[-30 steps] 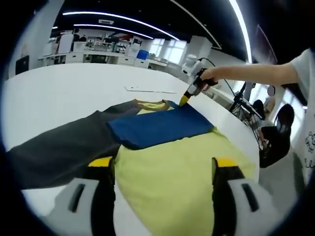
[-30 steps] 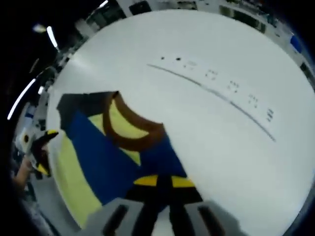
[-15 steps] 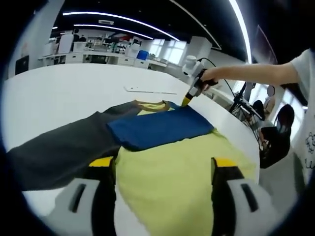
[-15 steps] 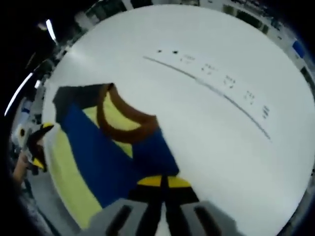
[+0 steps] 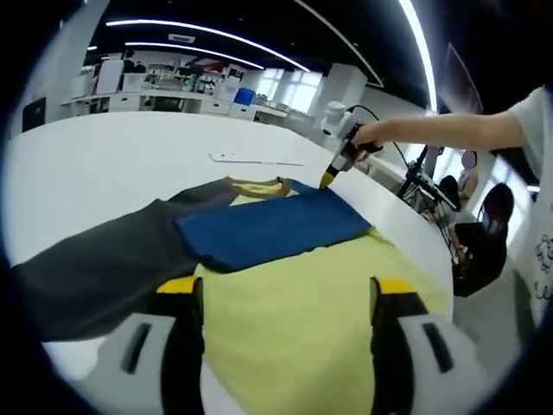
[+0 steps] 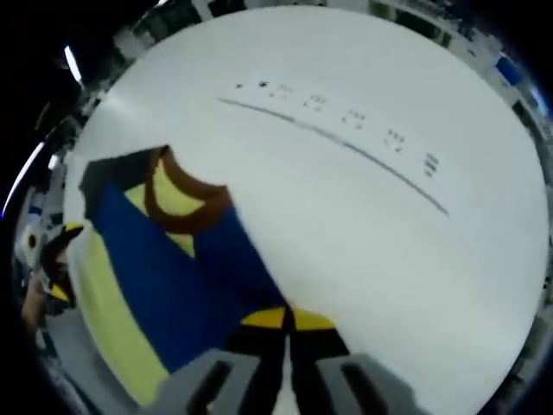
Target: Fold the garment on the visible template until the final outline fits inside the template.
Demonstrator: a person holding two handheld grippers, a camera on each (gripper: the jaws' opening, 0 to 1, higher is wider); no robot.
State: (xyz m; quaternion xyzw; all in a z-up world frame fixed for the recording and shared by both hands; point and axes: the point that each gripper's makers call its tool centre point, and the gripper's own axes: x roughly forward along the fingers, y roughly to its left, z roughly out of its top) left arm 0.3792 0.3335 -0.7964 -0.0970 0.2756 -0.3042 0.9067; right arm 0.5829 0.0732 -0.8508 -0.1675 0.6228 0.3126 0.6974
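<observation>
A yellow T-shirt lies flat on the white table, its brown collar at the far end. A blue sleeve is folded across the chest, and a dark grey sleeve spreads out to the left. My left gripper is open, its jaws standing wide apart over the yellow hem. My right gripper, held by a hand, touches the blue sleeve's far corner. In the right gripper view my right gripper is shut at the blue sleeve edge, beside the collar.
A thin white strip with dark marks lies on the table beyond the collar, also the strip. The table's right edge is close to the shirt. A seated person and office desks are behind.
Both cameras have shifted slightly. In the right gripper view the shirt has slid left and farther off, with the blue sleeve now only left of the shut tips.
</observation>
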